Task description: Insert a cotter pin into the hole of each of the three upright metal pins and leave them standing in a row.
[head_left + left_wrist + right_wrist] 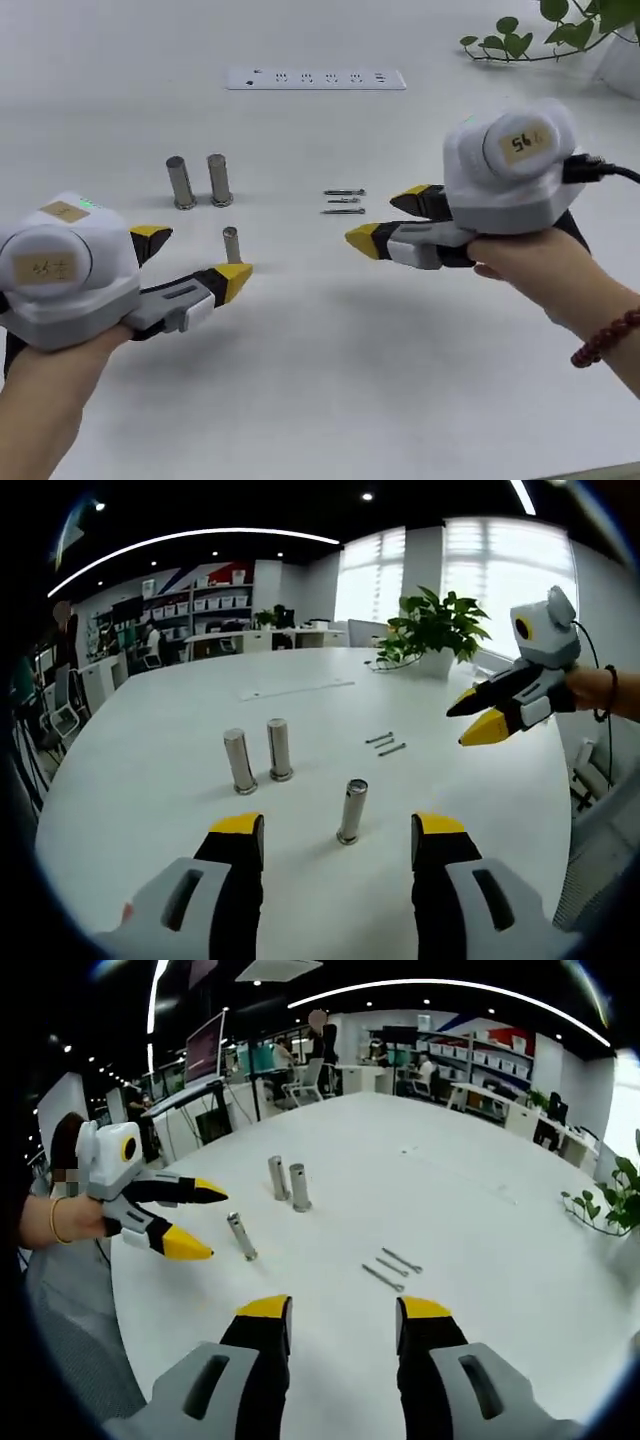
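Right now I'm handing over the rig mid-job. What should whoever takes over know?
Left gripper: open, empty, jaws aimed at the nearest metal pin, not gripping it.
Right gripper: open, empty, beside the three cotter pins, which lie loose on the table.
Back-left metal pin and back-right metal pin stand upright side by side.
Done: no cotter pin picked up or inserted.
Left: all three insertions, then line up the nearest pin with the other two.

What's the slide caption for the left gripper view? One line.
Open left gripper faces the nearest upright metal pin, with cotter pins lying on the table beyond.
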